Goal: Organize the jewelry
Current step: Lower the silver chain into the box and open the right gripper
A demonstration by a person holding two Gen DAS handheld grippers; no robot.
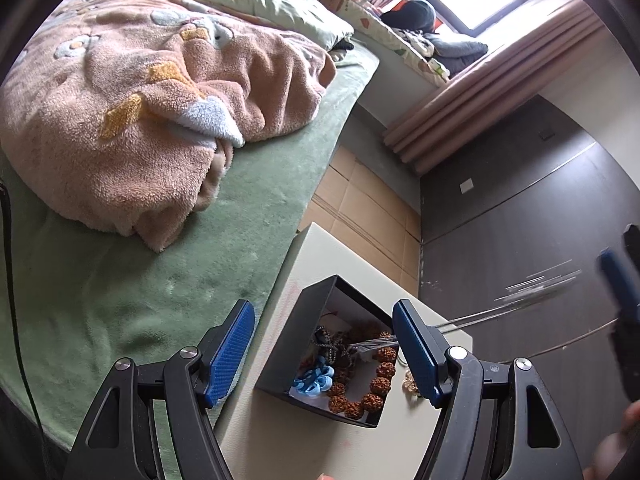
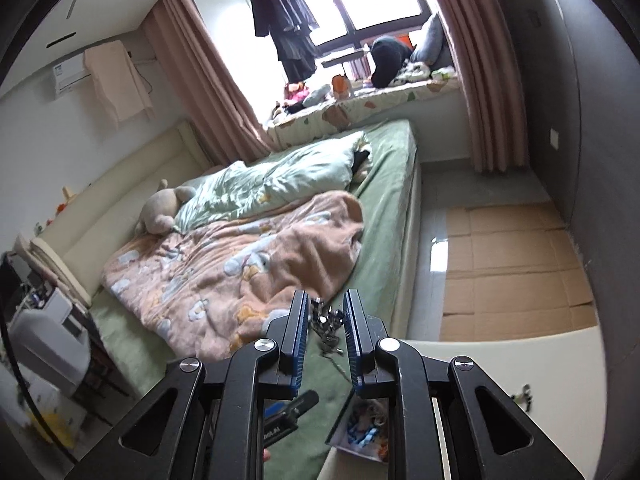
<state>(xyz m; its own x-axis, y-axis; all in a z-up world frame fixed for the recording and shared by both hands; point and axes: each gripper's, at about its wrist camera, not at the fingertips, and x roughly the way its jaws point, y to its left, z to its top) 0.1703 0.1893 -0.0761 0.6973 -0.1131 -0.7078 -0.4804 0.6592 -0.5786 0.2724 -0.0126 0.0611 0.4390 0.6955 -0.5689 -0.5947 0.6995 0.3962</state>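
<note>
right wrist: right hand-held gripper (image 2: 326, 322) clenched on silver chain (image 2: 329, 322); left hand-held gripper (image 1: 324, 350) released above black box (image 1: 304, 336).

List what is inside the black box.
The black box holds a brown bead bracelet, a light blue knotted piece, a dark cord and a silver chain. Its near wall hides the rest.

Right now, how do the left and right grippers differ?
The left gripper has its blue-padded fingers spread wide and holds nothing; it hangs over the black jewelry box. The right gripper is narrowed on a silvery chain, above the bed. Both share blue pads on black frames.
</note>
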